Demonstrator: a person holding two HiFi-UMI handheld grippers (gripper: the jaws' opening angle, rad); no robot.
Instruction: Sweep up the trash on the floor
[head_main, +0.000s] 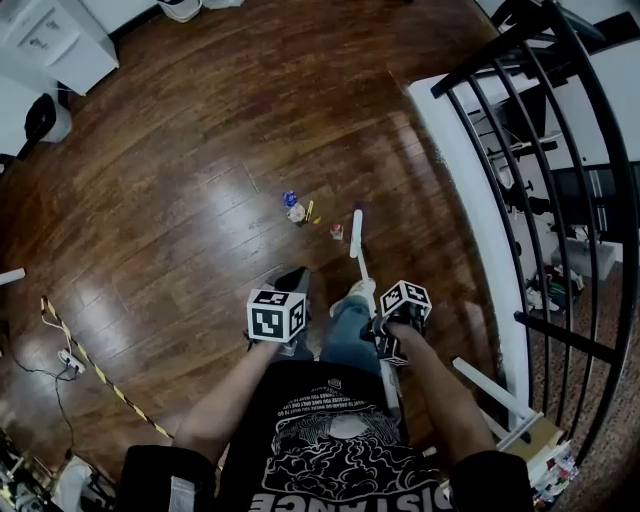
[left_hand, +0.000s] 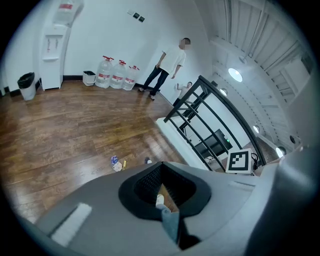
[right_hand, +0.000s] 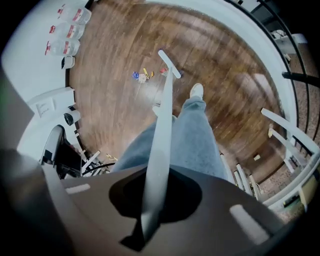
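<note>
Gripping the white broom handle (right_hand: 162, 115), the right gripper (right_hand: 150, 210) had its jaws clamped on it, while the left gripper (left_hand: 165, 200) sat closed and empty. Trash (head_main: 296, 209) lay mid-frame, just left of the broom head (head_main: 357, 213) — short, low strokes would likely gather it best.

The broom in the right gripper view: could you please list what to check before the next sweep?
1. The right gripper is shut on the broom: ok.
2. Its head lies beside the trash: ok.
3. The trash lies in one small cluster: ok.
4. The bystander stands far from the trash: ok.
5. What the left gripper holds: cannot tell.
</note>
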